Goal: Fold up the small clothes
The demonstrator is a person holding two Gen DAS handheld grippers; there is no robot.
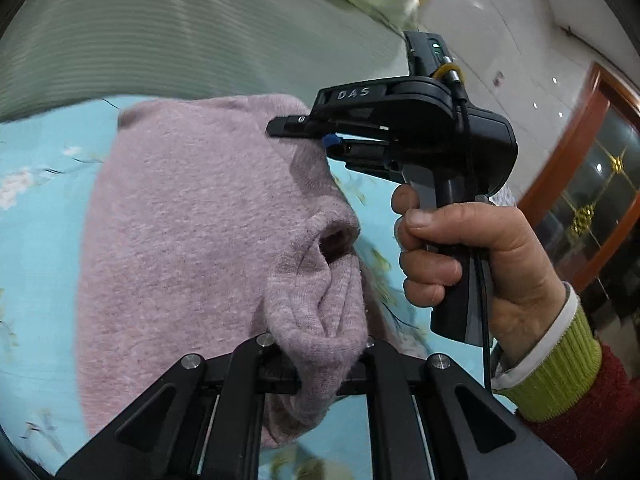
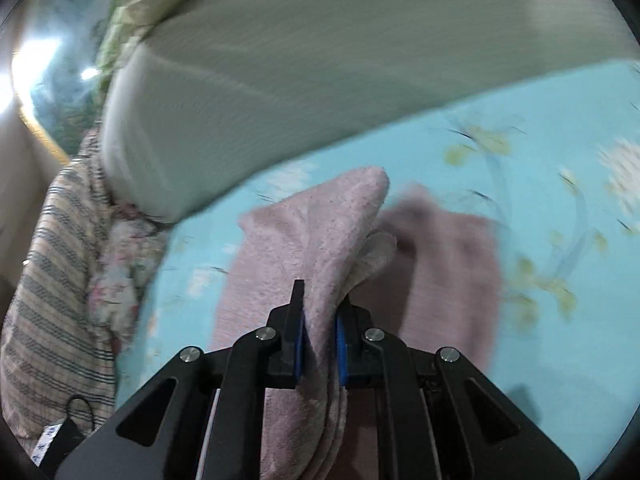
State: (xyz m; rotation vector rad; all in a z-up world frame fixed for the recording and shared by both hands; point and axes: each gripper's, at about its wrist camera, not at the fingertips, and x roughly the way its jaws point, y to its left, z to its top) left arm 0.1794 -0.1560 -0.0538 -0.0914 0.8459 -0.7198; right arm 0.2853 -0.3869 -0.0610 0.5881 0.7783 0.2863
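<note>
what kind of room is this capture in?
Likely a home bedroom: floral blue bedsheet as the work surface, a folded grey-green quilt behind, a wooden glazed door and tiled wall.

The pink garment (image 1: 192, 216) was a soft knitted cloth with a fuzzy, matt nap, ribbed finer at its bunched cuff. The bed sheet (image 1: 36, 248) beneath was smooth, thin turquoise cloth printed with flowers. The left claw (image 1: 318, 376) and right claw (image 2: 320, 340) were matt black plastic with shiny metal rivets, and the right one carried blue rubbery pads (image 2: 299, 344). In the upper part of the frame lay a grey-green ribbed cushion (image 2: 320, 52), dull and finely corded. At lower left sat a striped woven cloth (image 2: 52, 280).
</note>
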